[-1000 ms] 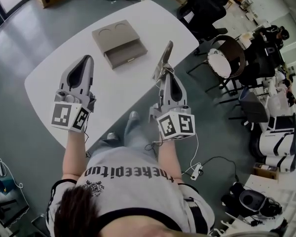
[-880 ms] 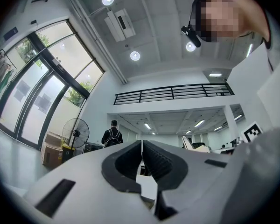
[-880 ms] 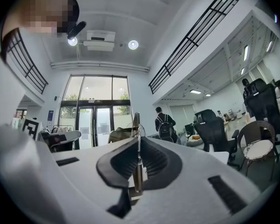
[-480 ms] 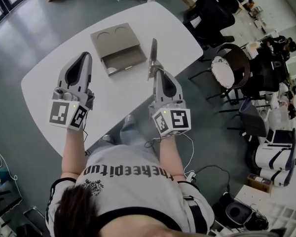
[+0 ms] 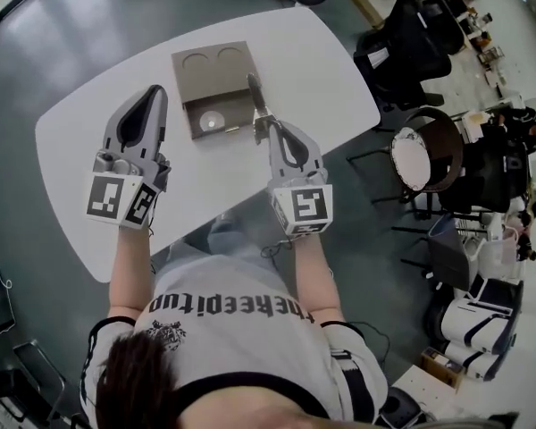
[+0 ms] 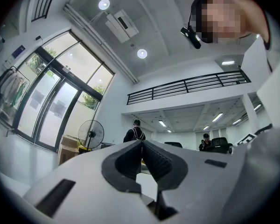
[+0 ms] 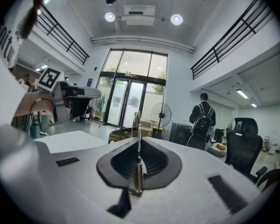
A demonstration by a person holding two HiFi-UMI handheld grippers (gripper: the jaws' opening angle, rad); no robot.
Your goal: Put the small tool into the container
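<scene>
Right gripper [image 5: 264, 130] held over the white counter [image 5: 98, 141]; its fingers [image 7: 126, 158] are closed tight on the tool [image 5: 253, 96]. It's a thin flat metal piece, seen edge-on between the pads in the right gripper view [image 7: 138, 125] and sticking out past the tips. In the head view the tool points away from the person. Its far end lies across the right end of the open drawer [image 5: 235, 125] and the front right corner of the container [image 5: 213, 79]. Can't tell whether it touches either one. Tool isn't in the container, it's in the grip.

Container is a grey box on the far part of the counter, with two round recesses on top and the drawer pulled out toward the person. A small pale round thing [image 5: 212, 121] lies in the drawer.

Left gripper [image 5: 149, 101] is held over the counter's left part, well apart from the container, pointing the same way as the right one. Its fingers [image 6: 165, 160] meet at the tips with nothing between them.

Both gripper views tilt up into the room: tall glass doors, a standing fan [image 7: 161, 113] and a person with a backpack [image 7: 203, 118]. Right gripper view also catches the left gripper's marker cube [image 7: 50, 78]. Black chairs [image 5: 402, 47] stand on the grey floor right of the counter
</scene>
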